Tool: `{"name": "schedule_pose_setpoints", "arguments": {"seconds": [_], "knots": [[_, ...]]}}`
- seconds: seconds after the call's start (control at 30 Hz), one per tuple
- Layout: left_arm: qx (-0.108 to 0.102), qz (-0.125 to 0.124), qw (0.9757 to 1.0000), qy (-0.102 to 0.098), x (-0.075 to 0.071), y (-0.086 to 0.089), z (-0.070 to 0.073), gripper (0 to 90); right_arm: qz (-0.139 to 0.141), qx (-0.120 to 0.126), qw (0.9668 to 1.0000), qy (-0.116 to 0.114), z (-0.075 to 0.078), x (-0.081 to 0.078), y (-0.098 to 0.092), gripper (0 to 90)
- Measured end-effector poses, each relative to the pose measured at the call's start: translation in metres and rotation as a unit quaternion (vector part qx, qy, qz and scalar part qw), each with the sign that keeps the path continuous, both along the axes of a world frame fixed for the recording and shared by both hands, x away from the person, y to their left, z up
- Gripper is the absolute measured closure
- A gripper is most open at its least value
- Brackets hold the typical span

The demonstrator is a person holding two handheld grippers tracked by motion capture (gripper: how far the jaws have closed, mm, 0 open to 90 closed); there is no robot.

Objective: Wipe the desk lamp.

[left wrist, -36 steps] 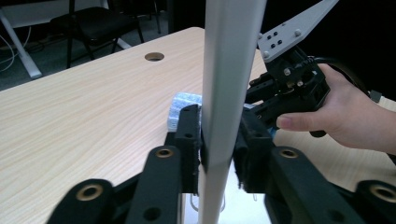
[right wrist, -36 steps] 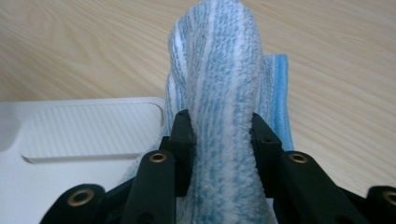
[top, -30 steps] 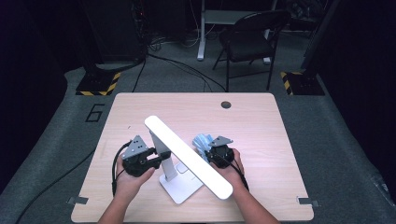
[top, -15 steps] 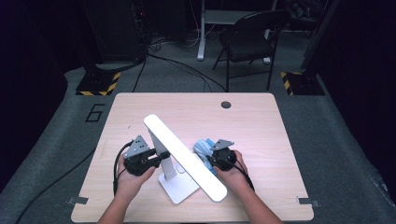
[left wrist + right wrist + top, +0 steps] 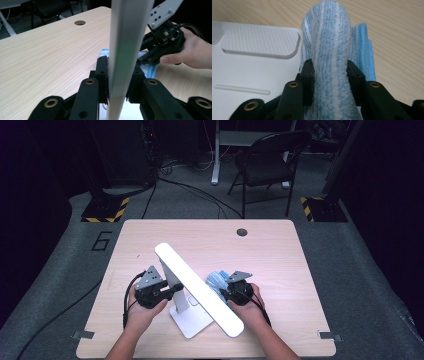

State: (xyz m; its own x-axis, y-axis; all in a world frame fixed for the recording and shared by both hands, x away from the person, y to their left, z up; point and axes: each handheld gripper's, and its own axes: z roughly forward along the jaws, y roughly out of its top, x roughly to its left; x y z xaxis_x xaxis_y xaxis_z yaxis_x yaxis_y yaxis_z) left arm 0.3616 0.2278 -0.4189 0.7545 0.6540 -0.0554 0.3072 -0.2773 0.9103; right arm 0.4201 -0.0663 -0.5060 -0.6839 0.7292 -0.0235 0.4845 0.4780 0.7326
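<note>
From above we look down on the desk (image 5: 270, 250); both gripper views sit close, sharing the lamp (image 5: 200, 290).

Place: a lab or studio set up for recording, dark all round my desk (image 5: 280, 250).
Floor: grey carpet (image 5: 360, 285) with a white number 6 (image 5: 101, 240) marked beside my desk.
Stands: two black bases with yellow-and-black hazard tape (image 5: 106, 210).
Cables: black leads (image 5: 200, 195) trail across the floor.
Seating: a folding chair (image 5: 265, 162) behind my desk.
</note>
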Motion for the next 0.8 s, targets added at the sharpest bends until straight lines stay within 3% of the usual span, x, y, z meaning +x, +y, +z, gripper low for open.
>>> {"name": "schedule_pose_setpoints", "arguments": {"seconds": [0.13,0.43,0.53,0.63,0.8], "knots": [[0.004,-0.007,1.0000,-0.001,0.000,0.001,0.000,75.9,-0.010,0.014,0.9998,0.007,-0.002,0.006,0.003,65.3],[-0.005,-0.018,0.9998,0.003,0.000,0.002,-0.001,75.9,-0.019,0.014,0.9997,0.010,-0.002,0.016,0.019,66.9],[-0.006,-0.014,0.9999,0.003,0.000,0.002,-0.001,76.0,-0.029,0.018,0.9994,0.009,-0.002,0.018,0.025,67.7],[-0.001,0.005,1.0000,-0.005,-0.002,0.000,-0.001,76.1,-0.016,0.016,0.9997,0.010,-0.002,0.018,0.025,68.9],[0.006,0.012,0.9999,-0.006,-0.003,0.000,-0.001,75.8,-0.006,0.020,0.9997,0.013,-0.002,0.014,0.019,69.3]]}}
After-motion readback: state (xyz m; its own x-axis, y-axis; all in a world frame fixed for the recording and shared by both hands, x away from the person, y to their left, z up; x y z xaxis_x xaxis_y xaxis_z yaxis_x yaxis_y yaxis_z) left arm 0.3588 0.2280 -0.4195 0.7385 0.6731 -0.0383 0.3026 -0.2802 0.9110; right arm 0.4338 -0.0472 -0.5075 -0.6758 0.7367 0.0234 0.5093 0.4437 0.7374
